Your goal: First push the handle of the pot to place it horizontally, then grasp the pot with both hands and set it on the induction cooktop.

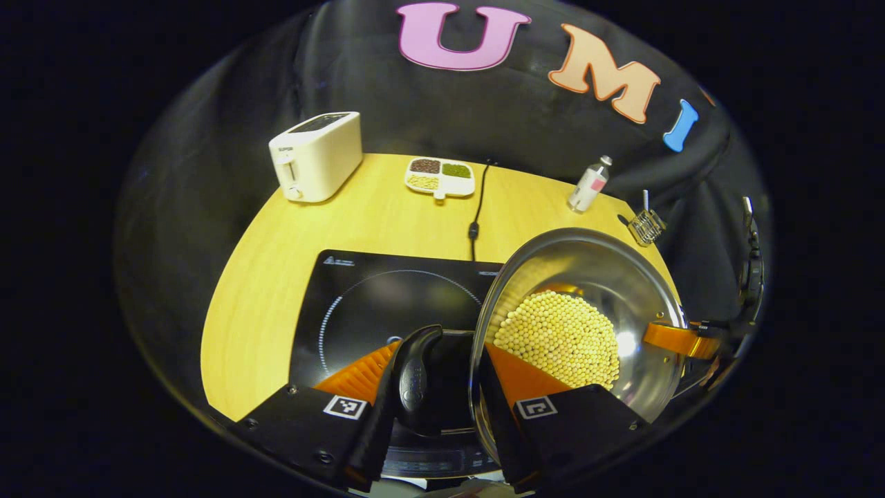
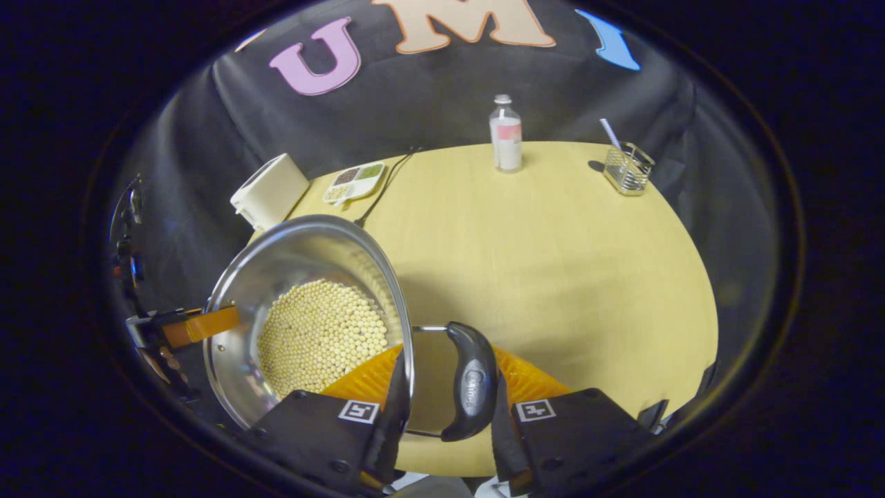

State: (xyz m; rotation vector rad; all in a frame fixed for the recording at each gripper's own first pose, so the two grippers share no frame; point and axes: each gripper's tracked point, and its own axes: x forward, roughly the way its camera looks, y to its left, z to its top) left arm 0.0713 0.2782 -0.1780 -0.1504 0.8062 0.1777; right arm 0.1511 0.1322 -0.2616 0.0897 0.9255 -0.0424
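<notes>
A steel pot [image 1: 594, 277] holding a layer of pale yellow beans [image 1: 560, 339] hangs over the right part of the black induction cooktop [image 1: 373, 297]. My left gripper [image 1: 437, 360] is shut on the pot: one finger lies outside its black side handle [image 1: 415, 373], the other inside the wall. At the pot's far rim, a finger [image 1: 674, 339] of the right gripper reaches in. In the right gripper view, my right gripper [image 2: 449, 360] is shut the same way on the opposite handle [image 2: 473, 380] of the pot [image 2: 290, 263].
On the wooden table [image 2: 553, 263], a white toaster [image 1: 317, 155] and a divided dish of grains [image 1: 440, 176] stand at the back. The cooktop's cable [image 1: 477, 207] runs rearward. A bottle [image 2: 506, 135] and a wire holder [image 2: 628, 168] sit far right.
</notes>
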